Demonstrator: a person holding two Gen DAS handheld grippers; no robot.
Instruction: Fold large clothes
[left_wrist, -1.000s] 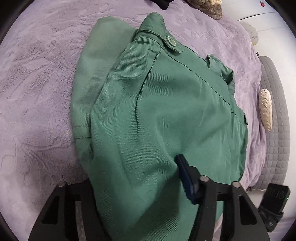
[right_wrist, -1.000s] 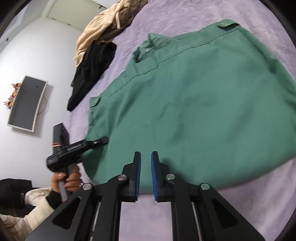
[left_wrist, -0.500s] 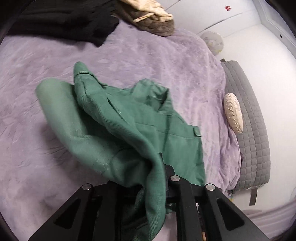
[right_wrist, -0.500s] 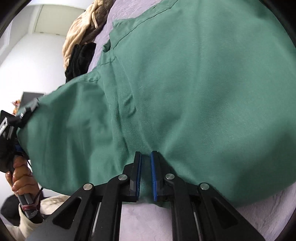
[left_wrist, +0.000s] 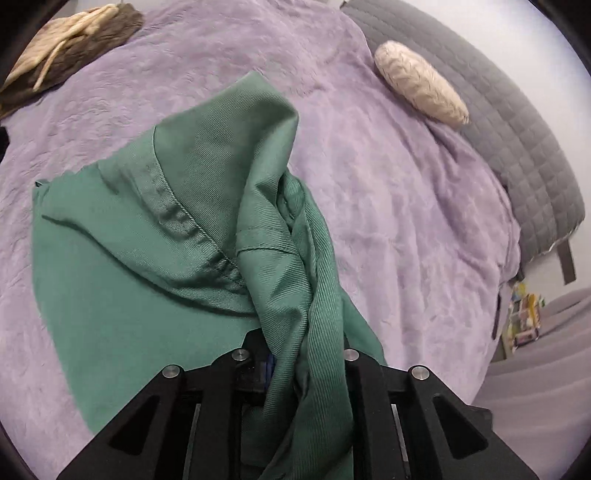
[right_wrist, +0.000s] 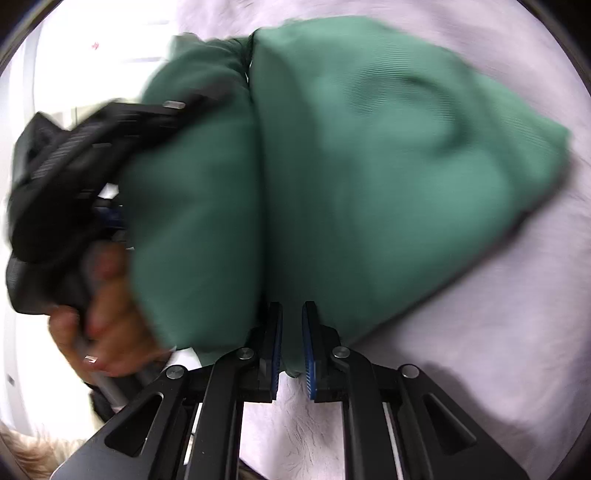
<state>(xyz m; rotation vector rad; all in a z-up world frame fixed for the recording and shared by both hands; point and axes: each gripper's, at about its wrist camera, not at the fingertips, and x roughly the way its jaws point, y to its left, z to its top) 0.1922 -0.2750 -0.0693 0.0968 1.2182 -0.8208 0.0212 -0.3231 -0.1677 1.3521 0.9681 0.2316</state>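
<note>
1. Left gripper (left_wrist: 295, 365): jaws just closed, clamped on bunched green garment (left_wrist: 155, 266).
2. Right gripper (right_wrist: 291, 350): pinching garment's near edge.
3. Garment lifted, draped over purple bedspread (left_wrist: 388, 192).
4. Cream pillow (left_wrist: 421, 88) far right.

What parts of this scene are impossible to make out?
- Left gripper fingertips: left wrist view, buried in bunched green garment.
- Garment's edge at right gripper: right wrist view, motion blur.
- Garment's type: crumpled in both views.
- Colourful items beyond the bed: too small.
</note>
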